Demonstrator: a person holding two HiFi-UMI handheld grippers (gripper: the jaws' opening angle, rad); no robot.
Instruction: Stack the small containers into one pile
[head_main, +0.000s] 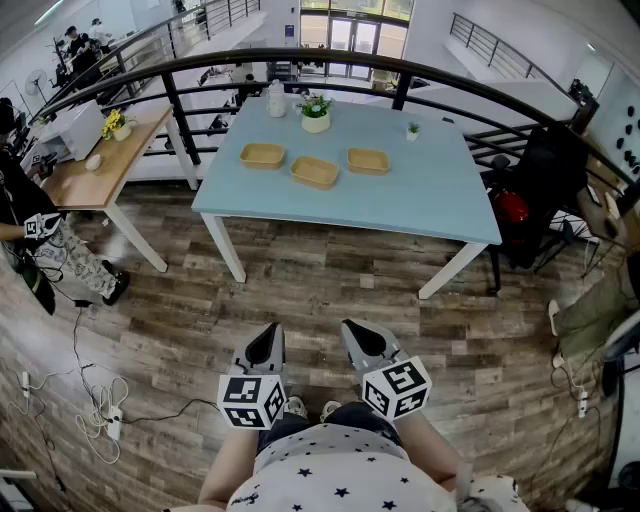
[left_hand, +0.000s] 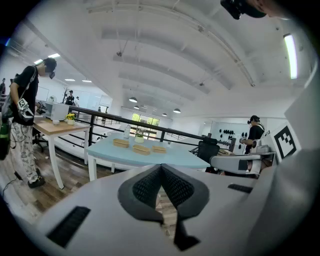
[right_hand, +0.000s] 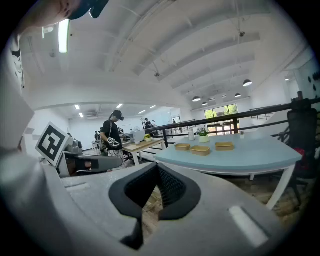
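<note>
Three shallow tan containers lie apart on the far half of a light blue table (head_main: 400, 205): a left container (head_main: 262, 155), a middle container (head_main: 314, 171) and a right container (head_main: 368, 160). They also show in the left gripper view as the left container (left_hand: 120, 143), middle container (left_hand: 141, 148) and right container (left_hand: 159, 149), and in the right gripper view as a row of containers (right_hand: 200, 150). My left gripper (head_main: 268, 338) and right gripper (head_main: 356, 332) hang over the wooden floor, well short of the table. Both are shut and hold nothing, as seen in the left gripper (left_hand: 161, 169) and right gripper (right_hand: 157, 169) views.
A potted plant (head_main: 315, 114), a white bottle (head_main: 277, 98) and a tiny plant (head_main: 412, 130) stand at the table's back edge. A black railing (head_main: 180, 120) runs behind it. A wooden desk (head_main: 95, 165) and a person (head_main: 40, 240) are at left, a dark chair (head_main: 540, 190) at right, cables (head_main: 95, 400) on the floor.
</note>
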